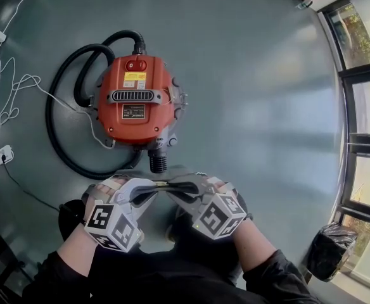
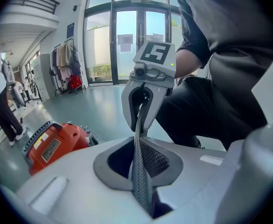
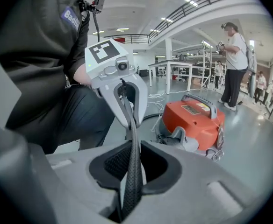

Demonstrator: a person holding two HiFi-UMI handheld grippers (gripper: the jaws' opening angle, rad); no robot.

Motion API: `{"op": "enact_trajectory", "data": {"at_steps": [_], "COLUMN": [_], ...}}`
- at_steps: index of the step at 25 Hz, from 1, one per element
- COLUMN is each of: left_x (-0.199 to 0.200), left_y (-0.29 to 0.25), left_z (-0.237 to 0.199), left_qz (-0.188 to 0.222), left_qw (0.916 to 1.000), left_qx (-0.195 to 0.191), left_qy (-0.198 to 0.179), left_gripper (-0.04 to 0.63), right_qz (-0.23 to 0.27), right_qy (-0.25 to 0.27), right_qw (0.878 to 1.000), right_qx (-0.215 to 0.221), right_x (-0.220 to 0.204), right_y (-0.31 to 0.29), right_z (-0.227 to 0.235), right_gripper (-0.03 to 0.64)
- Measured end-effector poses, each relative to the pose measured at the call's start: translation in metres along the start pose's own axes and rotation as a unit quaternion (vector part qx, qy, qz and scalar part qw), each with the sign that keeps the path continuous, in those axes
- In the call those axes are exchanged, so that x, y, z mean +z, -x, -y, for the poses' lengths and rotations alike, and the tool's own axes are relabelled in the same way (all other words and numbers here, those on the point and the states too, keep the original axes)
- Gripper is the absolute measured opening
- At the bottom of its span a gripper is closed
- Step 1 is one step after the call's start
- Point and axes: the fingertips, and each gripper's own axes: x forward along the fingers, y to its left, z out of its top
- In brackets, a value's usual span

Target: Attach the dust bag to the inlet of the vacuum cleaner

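Both claws are clamped on the dust bag (image 1: 166, 183). The left claw (image 1: 145, 189) and right claw (image 1: 185, 190) pinch opposite sides of its dark mesh rim, likely to keep the mouth stretched for fitting. The bag sits between the 2 claws, just in front of the black ribbed inlet (image 1: 158, 162) of the orange vacuum cleaner (image 1: 134, 100), facing it, not yet on.

Person's outfit and hand-held rig: dark clothing, two pale grey grippers.
Black long sleeves (image 1: 61, 274) at 7 and 5 o'clock in the head view; dark trousers (image 2: 199, 104). Pale grey moulded-plastic left gripper (image 1: 149, 185) and matching right gripper (image 1: 174, 188), each with a white cube with black square markers (image 1: 114, 225) and a small green light.
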Motion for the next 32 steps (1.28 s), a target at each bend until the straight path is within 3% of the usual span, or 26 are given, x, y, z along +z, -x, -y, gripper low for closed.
{"op": "enact_trajectory", "data": {"at_steps": [10,19,32], "left_x": [-0.026,-0.027,-0.035], "left_y": [-0.025,-0.030,-0.031], "left_z": [-0.008,-0.021,-0.034], "left_qz": [0.000,0.016,0.018], "left_qw": [0.9995,0.9991,0.9987], "left_qx": [0.019,0.035,0.048], "left_qy": [-0.025,-0.018,0.004], "left_gripper": [0.048,0.052,0.055], "right_qz": [-0.005,-0.009,-0.012], "right_qy": [0.037,0.062,0.067], "right_qw": [0.999,0.997,0.997], "right_qx": [-0.008,-0.033,-0.024], "right_x": [-0.019,-0.022,-0.021], "right_y": [-0.025,-0.028,-0.038], "right_z": [0.013,0.024,0.036], "right_gripper": [0.035,0.029,0.038]}}
